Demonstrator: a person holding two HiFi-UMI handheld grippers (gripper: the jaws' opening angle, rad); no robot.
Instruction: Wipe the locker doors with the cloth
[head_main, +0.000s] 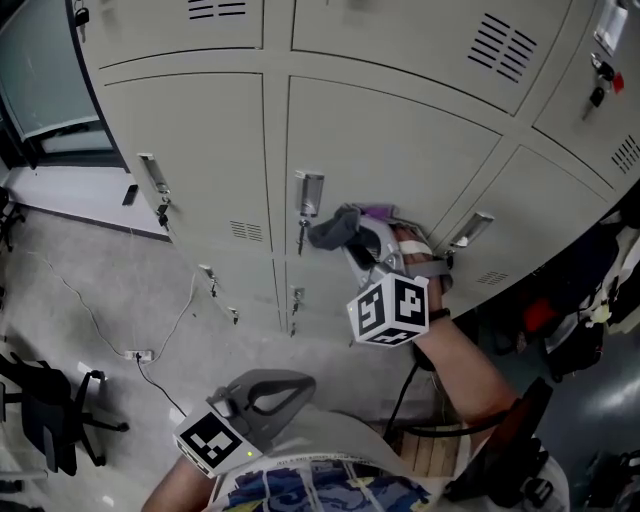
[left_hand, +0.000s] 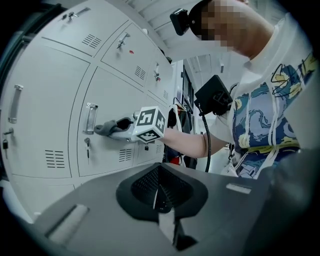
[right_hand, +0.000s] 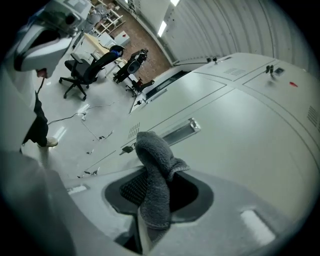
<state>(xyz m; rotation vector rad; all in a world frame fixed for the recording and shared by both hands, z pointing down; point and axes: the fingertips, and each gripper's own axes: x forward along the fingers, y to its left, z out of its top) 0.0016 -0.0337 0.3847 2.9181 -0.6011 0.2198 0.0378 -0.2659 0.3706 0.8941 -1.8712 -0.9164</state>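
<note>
Left tool (head_main: 262, 398) sat at the lower left of the head view, close to the person's body, jaws together with nothing between them, well apart from the lockers, idle

Near frame centre the grey cloth (head_main: 335, 230) stuck out of the right tool (head_main: 362, 248), whose jaws were clamped on its lower part. A folded tuft stood past the tips. The tuft was up against the middle locker door (head_main: 400, 150), just beside the handle (head_main: 310, 190). Could not tell whether it was truly pressed on the panel or just off it

Step in hand looked like wiping that door, with most of the panel to the right of the cloth probably not covered yet

To do it well, probably:
- hold the clamp firm so the cloth doesn't slide out
- tilt the right tool so the tuft lies flat on the metal, not just its edge
- sweep in overlapping passes toward the right of the door
- go around the handle and the key under it, since the loose fold could snag there
- keep the tool's hard tips off the paint
</note>
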